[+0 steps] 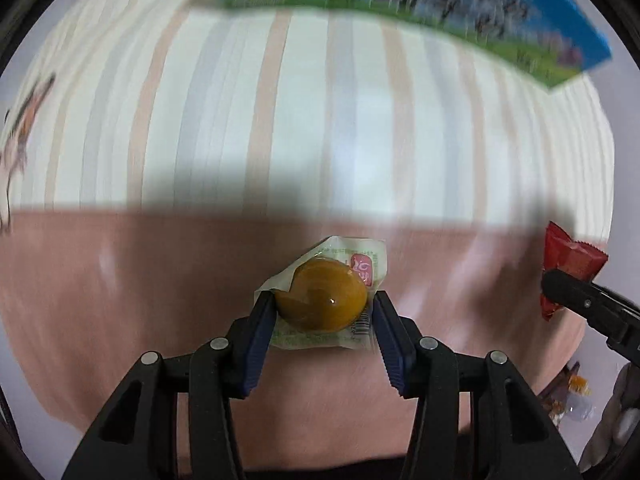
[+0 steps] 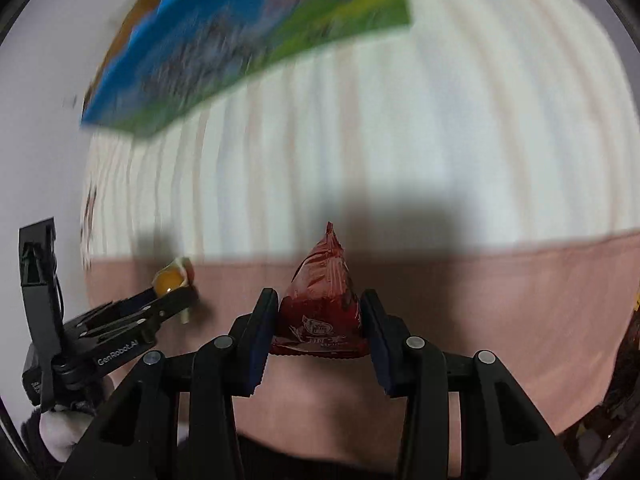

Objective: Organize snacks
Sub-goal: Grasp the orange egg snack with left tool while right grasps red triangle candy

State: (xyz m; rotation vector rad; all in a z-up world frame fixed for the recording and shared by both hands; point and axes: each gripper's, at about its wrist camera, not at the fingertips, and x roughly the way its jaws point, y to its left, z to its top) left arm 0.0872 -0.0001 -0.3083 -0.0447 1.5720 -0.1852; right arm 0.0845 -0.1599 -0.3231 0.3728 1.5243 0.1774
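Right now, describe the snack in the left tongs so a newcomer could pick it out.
Start from the striped cloth with its plain pink band nearest the cameras. Above that band, the left tongs are shut on a clear packet holding a round amber-brown sweet. Its neighbour in the right tongs is a red foil pouch, opaque and pointed.

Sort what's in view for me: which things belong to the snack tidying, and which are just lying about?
In the job:
- clear snack pack, in the left gripper
- red snack packet, in the right gripper
- colourful box, probably

Lying about:
- striped cloth
- wrappers at the edge; blurred, may be more snacks
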